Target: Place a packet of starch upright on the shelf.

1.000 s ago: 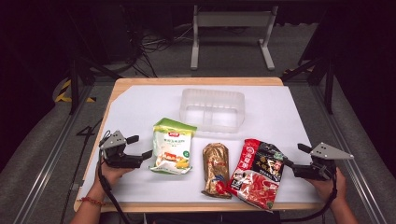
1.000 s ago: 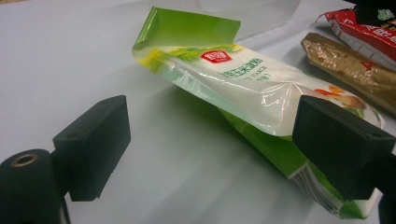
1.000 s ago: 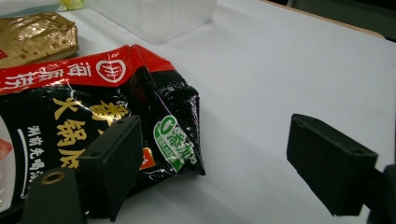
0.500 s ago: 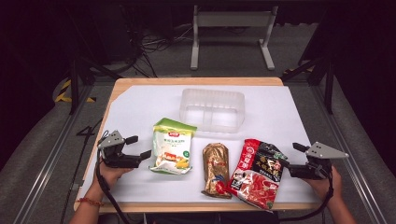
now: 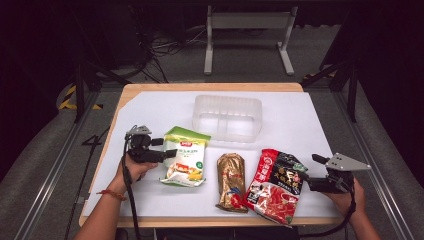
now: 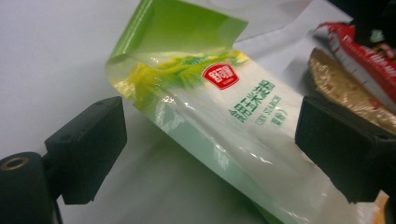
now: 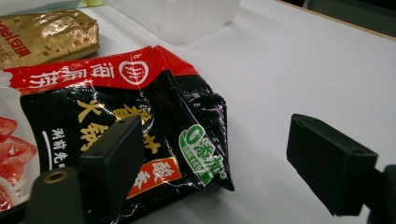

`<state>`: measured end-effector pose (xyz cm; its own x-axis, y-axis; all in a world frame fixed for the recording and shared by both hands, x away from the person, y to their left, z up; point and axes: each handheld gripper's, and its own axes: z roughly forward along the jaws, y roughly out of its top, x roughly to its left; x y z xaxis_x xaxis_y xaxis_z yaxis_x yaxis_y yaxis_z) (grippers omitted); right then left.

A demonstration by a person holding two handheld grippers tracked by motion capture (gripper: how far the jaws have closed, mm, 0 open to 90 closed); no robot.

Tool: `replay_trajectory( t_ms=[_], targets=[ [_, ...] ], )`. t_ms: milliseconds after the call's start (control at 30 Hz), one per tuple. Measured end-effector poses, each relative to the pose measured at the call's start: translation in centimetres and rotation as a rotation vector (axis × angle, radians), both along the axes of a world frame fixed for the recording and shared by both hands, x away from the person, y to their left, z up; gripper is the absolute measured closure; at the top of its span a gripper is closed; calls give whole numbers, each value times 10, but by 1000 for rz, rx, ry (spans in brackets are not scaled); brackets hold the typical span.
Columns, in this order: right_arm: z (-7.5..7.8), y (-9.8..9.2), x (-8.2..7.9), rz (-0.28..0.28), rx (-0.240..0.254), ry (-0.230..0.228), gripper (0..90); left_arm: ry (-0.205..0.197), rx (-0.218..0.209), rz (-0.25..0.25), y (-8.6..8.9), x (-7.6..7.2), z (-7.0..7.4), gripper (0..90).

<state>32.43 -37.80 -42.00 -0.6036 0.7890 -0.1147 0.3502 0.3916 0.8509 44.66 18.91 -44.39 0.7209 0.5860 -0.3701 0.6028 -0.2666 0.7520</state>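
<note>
Dark floor, cables and a grey metal stand lie behind a wooden table (image 5: 125, 100) topped with a white sheet. On the sheet, a clear plastic bin (image 5: 227, 117) stands toward the far side, and three packets lie in a row nearer the person.

At the left of the row lies the green-and-white pouch (image 5: 185, 161). The left gripper view shows a red badge with white characters on it, green Chinese characters down its pale front and the small English words "CORN STARCH"; its green top edge curls up. The left gripper (image 5: 167, 155) is held at the pouch's left edge with its jaws spread, and the left gripper view shows the pouch lying between them; whether either jaw touches it I cannot tell. The gripper grasps nothing.

In the middle lies a gold foil pack (image 5: 231, 180) with red lettering too small to read in the high view; the right gripper view shows only a fragment of red letters on its corner.

At the right lies the red-and-black packet (image 5: 274, 184). In the right gripper view it bears a red band with white Chinese characters and a round white logo, large orange characters on black, a green-and-white "0" badge, and a tomato picture. The right gripper (image 5: 306, 181) sits just beside the packet's right edge, jaws apart: one over the packet's black corner, the other over bare white sheet, clamping nothing.
</note>
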Motion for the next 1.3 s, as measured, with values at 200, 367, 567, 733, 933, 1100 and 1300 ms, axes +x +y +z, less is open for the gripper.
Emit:
replay_trajectory(
  t_ms=[200, 367, 567, 733, 933, 1100, 1300],
  targets=[
    [0, -1, 0, 2, 11, 3, 196, 79, 20, -50, -13, 12, -4, 114],
    [1, 0, 0, 8, 14, 1, 198, 102, 19, -62, -18, 19, -9, 149],
    [0, 1, 0, 10, 11, 5, 201, 88, 0, -17, -21, 21, -6, 313],
    [0, 0, 0, 12, 9, 3, 203, 28, -48, 6, -12, 14, -1, 673],
    [1, 0, -1, 13, 12, 1, 203, -45, -83, 23, -10, -3, 12, 823],
    [2, 1, -1, 17, 14, -3, 202, -117, -109, 26, -14, -18, 27, 875],
    [3, 1, -2, 18, 17, -9, 204, -184, -126, 32, -16, -36, 44, 896]
  ],
)
